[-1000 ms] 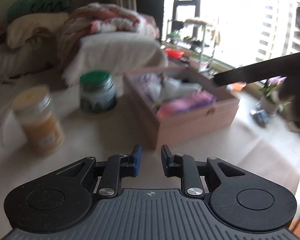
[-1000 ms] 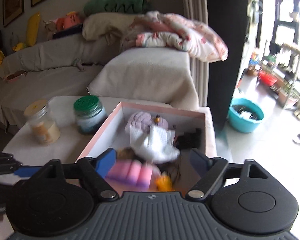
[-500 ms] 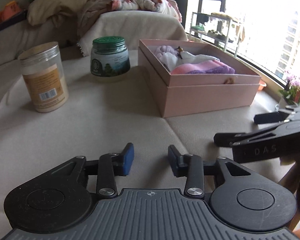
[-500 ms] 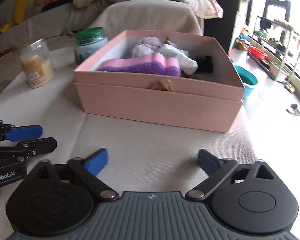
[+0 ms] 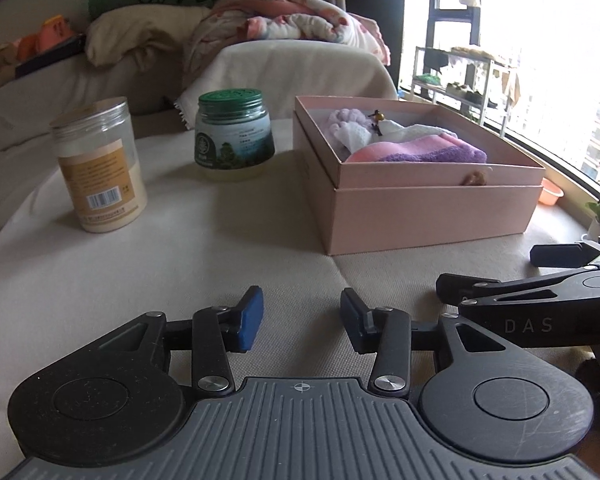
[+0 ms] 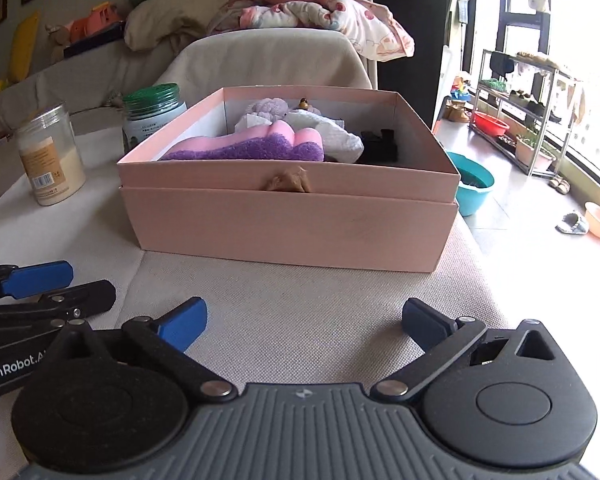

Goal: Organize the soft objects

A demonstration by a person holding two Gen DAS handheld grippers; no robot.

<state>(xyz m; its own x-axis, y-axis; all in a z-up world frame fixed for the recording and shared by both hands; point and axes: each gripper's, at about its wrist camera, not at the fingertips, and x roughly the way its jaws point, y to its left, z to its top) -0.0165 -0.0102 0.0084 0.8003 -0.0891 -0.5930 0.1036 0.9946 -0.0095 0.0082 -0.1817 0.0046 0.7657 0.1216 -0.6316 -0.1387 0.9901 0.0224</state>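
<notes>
The left hand-held gripper [image 5: 302, 322] hangs low over the cloth-covered desk [image 5: 180, 272], its jaws part-way apart after just opening a little further, with nothing between them. The right hand-held gripper [image 6: 304, 320] sits beside it, jaws spread wide and bare, having just been opening too. Ahead on the desk stands a pink box [image 6: 288, 220] with no lid on. Inside lie the soft things: a pink and purple towel [image 6: 260, 148], a white cloth [image 6: 332, 136] and a lilac plush piece [image 6: 272, 106]. Left of the box stand a green-lidded jar [image 5: 234, 136] and a clear jar [image 5: 100, 164].
</notes>
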